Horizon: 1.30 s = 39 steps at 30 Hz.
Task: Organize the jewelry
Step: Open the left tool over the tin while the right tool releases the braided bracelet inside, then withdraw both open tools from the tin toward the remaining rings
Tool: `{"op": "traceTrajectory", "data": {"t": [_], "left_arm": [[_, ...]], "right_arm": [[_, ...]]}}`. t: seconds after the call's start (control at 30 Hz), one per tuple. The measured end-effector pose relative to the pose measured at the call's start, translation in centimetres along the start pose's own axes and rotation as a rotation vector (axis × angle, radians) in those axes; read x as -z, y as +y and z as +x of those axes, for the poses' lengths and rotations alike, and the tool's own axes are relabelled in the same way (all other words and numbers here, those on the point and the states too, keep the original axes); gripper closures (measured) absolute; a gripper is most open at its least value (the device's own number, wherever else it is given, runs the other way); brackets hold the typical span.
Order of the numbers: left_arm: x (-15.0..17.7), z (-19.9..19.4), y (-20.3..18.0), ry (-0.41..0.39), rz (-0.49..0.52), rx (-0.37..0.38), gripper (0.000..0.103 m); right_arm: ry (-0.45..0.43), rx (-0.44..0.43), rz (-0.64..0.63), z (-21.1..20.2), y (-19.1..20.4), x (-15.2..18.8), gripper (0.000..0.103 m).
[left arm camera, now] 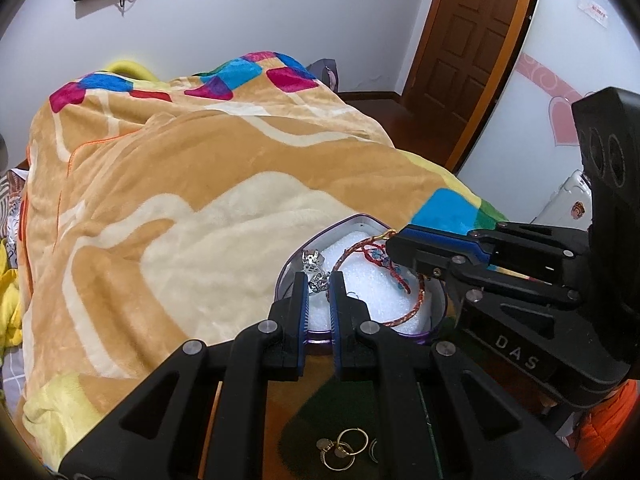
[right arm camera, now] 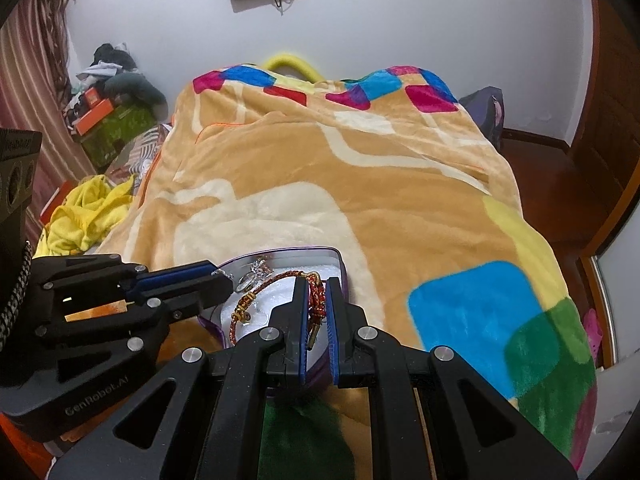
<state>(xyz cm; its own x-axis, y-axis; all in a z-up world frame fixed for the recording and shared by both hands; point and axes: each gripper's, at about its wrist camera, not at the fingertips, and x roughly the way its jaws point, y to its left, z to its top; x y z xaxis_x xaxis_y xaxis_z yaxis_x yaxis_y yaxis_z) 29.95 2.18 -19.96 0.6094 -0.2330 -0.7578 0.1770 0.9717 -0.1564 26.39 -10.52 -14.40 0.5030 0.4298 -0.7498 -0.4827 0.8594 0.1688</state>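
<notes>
My right tongs (right arm camera: pixel 317 308) clamp red bracelet (right arm camera: pixel 280 282) | left tongs (left arm camera: pixel 319 286) grip silver charm (left arm camera: pixel 316 276) | I'd lower both slowly into tin (left arm camera: pixel 288 272).

A heart-shaped metal tin with a purple rim (left arm camera: pixel 439 300) lies open on the blanket at the near right, lined with white foam padding (left arm camera: pixel 376 280). On the padding lie a red-and-gold braided cord bracelet (left arm camera: pixel 420 292), looped round the right side with one end raised, and a cluster of silver crystal charms (left arm camera: pixel 314 268) at the far left of the tin; small blue beads sit beside the cord. Nearer than the tin, several gold hoop rings (left arm camera: pixel 345 446) lie flat on a dark green patch.
</notes>
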Motion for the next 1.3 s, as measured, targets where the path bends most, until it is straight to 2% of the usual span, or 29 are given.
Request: {"op": "traceTrajectory", "data": {"t": [0.27,0.4,0.7,0.83,0.97,1.1,1.3], "left_arm": [[-0.4,-0.1,-0.6,-0.001,0.019,0.017,0.095],[-0.5,-0.4,-0.9,-0.004,0.027,0.021,0.095],[0.0,-2.8,0.1,-0.029,-0.022,0.004,0.094],[0.4,-4.5,0.2,-0.044,-0.024,-0.004,0.088],[1.3,-6.0,0.0,-0.052,-0.019,-0.016,0.081],[2.3,-7.0,-0.1,-0.053,-0.021,-0.023,0.075],[4.5,-7.9,0.2,-0.025,-0.041,-0.024,0.075]], "right_arm": [[0.034,0.033,-0.047,0.4,0.8,-0.1,0.095],[0.054,0.008,-0.025,0.1,0.4,-0.2,0.092],[0.024,0.023,-0.030,-2.1,0.5,0.1,0.089],[0.006,0.021,-0.038,-3.4,0.8,0.2,0.085],[-0.025,0.033,-0.042,-5.0,1.0,0.6,0.072],[-0.040,0.029,-0.044,-6.2,1.5,1.1,0.070],[-0.024,0.021,-0.073,-6.7,2.7,2.5,0.070]]}}
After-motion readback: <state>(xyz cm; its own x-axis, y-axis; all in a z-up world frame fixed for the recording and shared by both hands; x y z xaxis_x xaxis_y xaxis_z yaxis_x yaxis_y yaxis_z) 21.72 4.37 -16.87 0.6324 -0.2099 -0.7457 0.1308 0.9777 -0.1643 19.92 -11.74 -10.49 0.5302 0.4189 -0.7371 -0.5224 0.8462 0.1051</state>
